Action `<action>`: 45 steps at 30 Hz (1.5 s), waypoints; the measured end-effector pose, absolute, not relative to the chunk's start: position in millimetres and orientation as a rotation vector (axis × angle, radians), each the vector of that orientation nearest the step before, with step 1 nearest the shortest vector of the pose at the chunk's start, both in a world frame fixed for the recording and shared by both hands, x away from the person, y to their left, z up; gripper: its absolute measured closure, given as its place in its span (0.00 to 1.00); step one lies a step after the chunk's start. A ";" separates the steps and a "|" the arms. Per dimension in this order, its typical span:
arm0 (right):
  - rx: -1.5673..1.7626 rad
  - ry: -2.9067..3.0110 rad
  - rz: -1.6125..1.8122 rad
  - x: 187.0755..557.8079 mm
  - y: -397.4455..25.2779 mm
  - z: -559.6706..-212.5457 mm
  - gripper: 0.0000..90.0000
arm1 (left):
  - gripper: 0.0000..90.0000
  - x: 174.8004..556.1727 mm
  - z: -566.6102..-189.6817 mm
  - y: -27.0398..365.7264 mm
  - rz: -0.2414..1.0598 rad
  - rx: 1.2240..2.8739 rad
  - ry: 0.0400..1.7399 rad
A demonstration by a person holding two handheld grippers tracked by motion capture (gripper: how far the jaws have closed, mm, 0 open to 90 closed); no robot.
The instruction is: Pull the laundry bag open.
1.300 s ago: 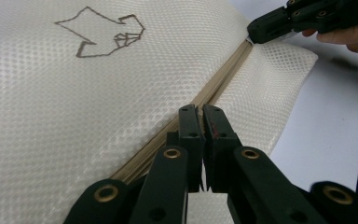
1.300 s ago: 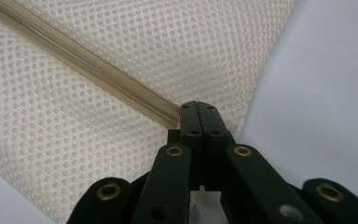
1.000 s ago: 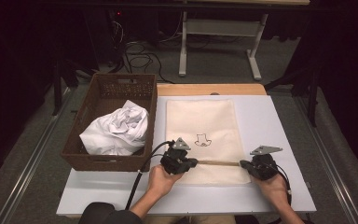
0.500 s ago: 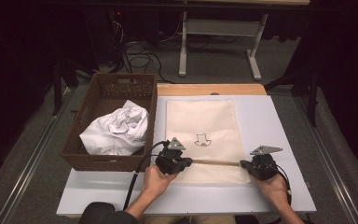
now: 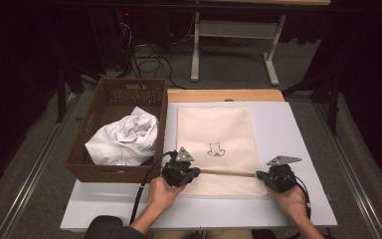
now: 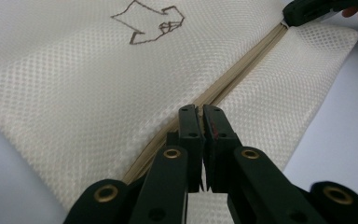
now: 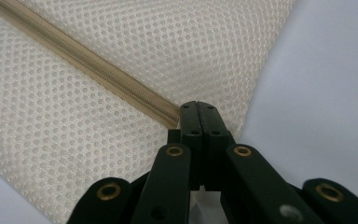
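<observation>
High view is showing a cream mesh zippered laundry bag lying flat on the white surface — left claw and right claw both pinching its tan zipper. Pulling unevenly risks dragging the bag — or slipping off.

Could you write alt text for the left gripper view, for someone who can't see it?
Two black jaws of the left gripper are pinched together over the tan zipper of a cream mesh bag lying flat on a pale table.
</observation>
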State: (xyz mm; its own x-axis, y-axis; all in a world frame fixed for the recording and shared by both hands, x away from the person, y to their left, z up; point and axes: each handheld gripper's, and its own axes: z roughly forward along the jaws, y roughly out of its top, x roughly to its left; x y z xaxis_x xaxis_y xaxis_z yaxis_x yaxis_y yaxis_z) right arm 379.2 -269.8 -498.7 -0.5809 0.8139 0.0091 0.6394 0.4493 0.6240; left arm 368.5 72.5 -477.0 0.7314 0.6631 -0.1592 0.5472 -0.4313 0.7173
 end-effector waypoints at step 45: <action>1.281 2.389 0.876 377.9 -271.4 -499.3 1.00 | 0.96 352.1 -487.7 104.1 0.385 2.244 1.013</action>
State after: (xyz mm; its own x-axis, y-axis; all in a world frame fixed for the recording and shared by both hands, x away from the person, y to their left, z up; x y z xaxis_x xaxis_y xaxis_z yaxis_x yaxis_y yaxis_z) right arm 377.9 -271.4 -499.3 -0.5616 0.8269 0.0290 0.6496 0.4190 0.6344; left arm 352.1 104.1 -487.7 0.6604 0.7509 0.0044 0.5638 -0.4996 0.6577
